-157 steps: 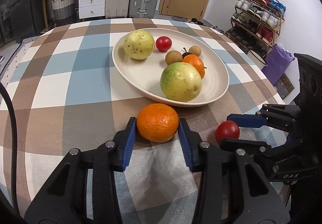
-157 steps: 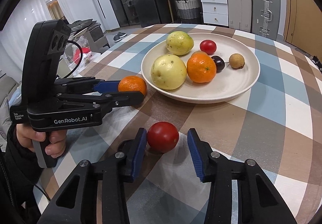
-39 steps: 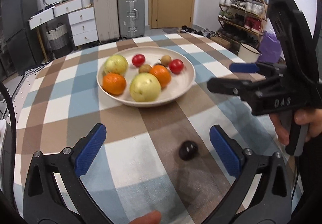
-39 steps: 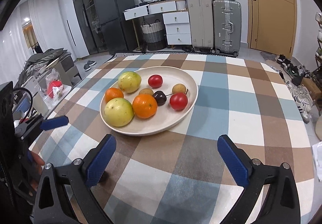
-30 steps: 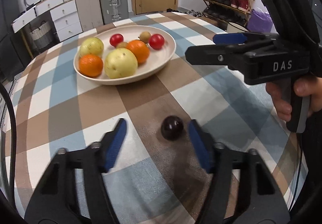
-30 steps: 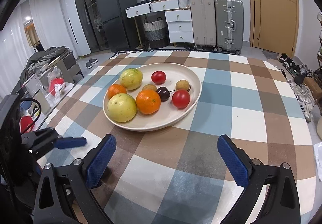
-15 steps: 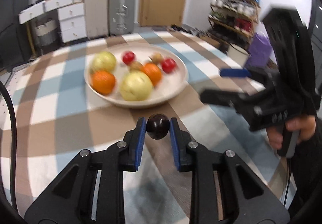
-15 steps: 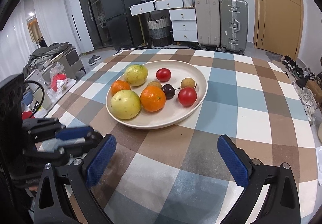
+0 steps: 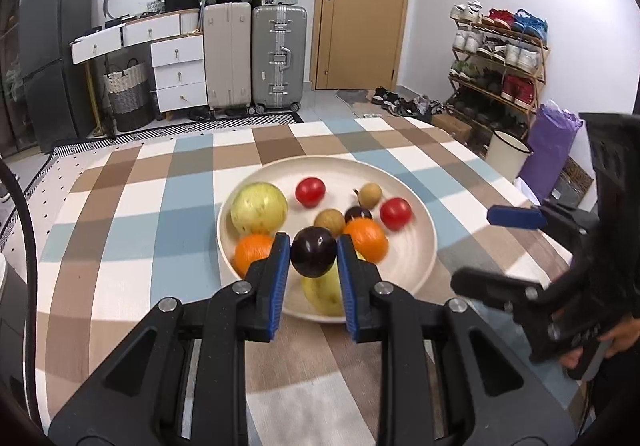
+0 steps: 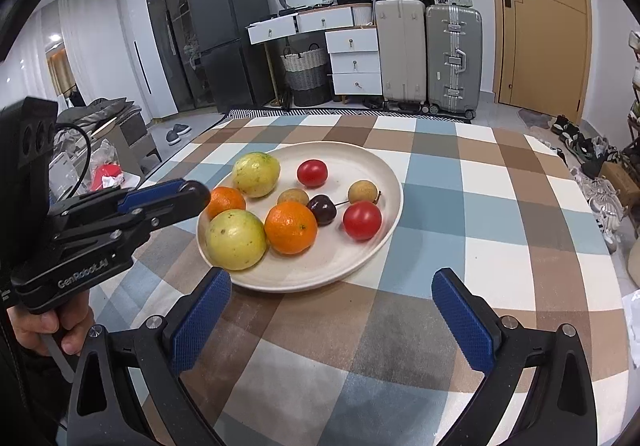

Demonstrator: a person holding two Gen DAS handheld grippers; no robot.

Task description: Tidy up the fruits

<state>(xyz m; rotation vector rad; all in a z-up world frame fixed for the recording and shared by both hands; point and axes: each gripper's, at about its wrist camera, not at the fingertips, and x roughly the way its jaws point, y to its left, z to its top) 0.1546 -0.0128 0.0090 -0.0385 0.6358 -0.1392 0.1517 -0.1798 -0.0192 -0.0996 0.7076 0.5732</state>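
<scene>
**A:** Why was the dark plum [image 9: 313,250] up in the air there?

**B:** I had the left gripper [image 9: 313,258] clamped on it, blue pads on either side, carrying it above the near rim of the cream plate [image 9: 424,242] where the other fruit sat.

**A:** And the right gripper [image 10: 332,310]?

**B:** I held it back over the checked tablecloth [image 10: 500,213], jaws wide and empty, out of the way.

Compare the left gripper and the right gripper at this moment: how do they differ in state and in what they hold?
The left gripper is shut on a dark round fruit, while the right gripper stands wide open and holds nothing. The left gripper hangs by the near rim of the plate, while the right gripper waits over bare tablecloth. Both have blue pads and point toward the plate.
</scene>
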